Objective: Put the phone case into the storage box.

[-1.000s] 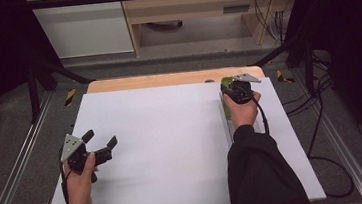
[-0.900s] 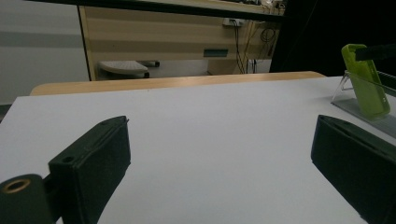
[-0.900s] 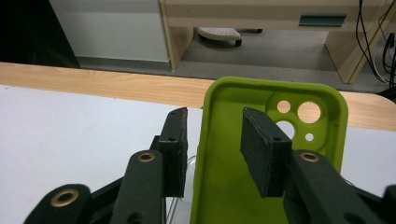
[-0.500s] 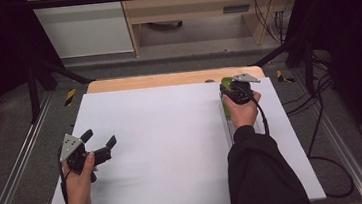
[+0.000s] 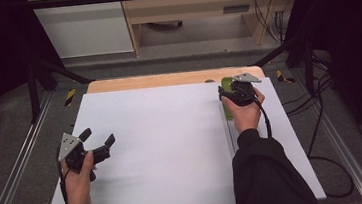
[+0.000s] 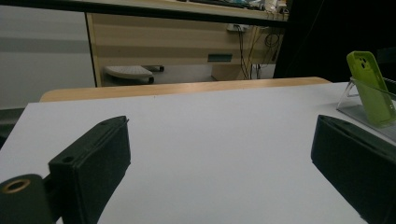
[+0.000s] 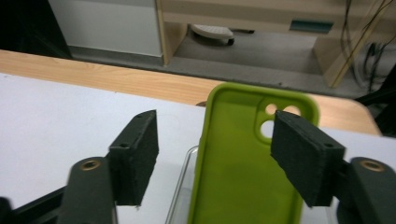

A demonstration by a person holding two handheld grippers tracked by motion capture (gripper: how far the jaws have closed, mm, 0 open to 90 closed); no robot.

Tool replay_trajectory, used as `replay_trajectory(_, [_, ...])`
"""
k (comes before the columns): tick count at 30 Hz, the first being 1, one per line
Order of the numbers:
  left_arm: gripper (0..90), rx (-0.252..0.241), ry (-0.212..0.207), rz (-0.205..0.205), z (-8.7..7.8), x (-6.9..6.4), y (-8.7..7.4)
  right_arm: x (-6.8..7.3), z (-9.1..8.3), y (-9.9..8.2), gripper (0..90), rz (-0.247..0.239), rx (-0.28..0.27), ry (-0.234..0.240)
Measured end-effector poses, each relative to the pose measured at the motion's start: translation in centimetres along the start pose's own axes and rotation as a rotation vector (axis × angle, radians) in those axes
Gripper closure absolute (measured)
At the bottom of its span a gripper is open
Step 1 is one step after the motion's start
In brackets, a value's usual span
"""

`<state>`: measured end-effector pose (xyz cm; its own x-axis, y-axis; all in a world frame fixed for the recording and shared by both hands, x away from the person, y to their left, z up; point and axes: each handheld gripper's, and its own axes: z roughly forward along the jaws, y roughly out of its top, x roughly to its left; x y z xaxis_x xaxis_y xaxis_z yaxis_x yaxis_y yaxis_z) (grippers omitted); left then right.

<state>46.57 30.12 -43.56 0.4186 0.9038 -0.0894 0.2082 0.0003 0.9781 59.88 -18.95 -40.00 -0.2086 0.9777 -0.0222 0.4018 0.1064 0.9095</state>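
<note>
- White bench [image 5: 173, 148] carried the left gripper [image 5: 104, 145] near its left edge, jaws spread wide with nothing between them.
- Green phone case [image 7: 243, 177] leaned in a clear stand [image 6: 359, 109] at the far right of the bench.
- At the case, the right gripper [image 7: 215, 149] hung with jaws wide, one on each side, not touching.

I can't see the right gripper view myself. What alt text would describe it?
A lime-green phone case, its hollow inside and camera holes facing the viewer, leans on a clear stand between the open black jaws of the right gripper, which are not touching it. Behind lie a white table, its wooden edge and a dim room.
</note>
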Motion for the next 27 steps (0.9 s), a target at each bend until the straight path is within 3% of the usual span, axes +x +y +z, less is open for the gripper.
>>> replay_trajectory(3, [4.2,0.002,0.001,0.005,-0.1,-0.2,0.1,-0.1,-0.5,0.3,26.3,0.002,-0.018,-0.017])
replay_trajectory(7, [4.1,0.010,0.007,0.030,-0.1,-0.5,0.2,0.1,-0.7,0.4,20.7,0.000,-0.010,-0.009])
replay_trajectory(9, [4.1,0.011,0.007,0.022,-0.2,-0.6,0.1,0.2,-0.8,0.5,17.5,0.004,-0.011,-0.001])
replay_trajectory(13, [4.1,0.032,0.000,0.015,-0.2,-0.8,-0.7,0.0,-0.9,0.6,7.4,0.066,0.004,0.045])
replay_trajectory(15, [4.1,0.030,-0.008,-0.006,-0.3,-0.9,-0.9,0.0,-0.9,0.6,5.6,0.074,0.012,0.059])
replay_trajectory(20, [4.0,0.042,0.005,0.027,-0.7,-1.2,-1.0,0.1,-1.3,0.8,4.8,0.056,-0.007,0.079])
replay_trajectory(27, [4.0,0.032,0.034,0.020,-1.4,-0.5,-1.0,0.0,-1.6,1.1,5.0,0.057,-0.029,0.101])
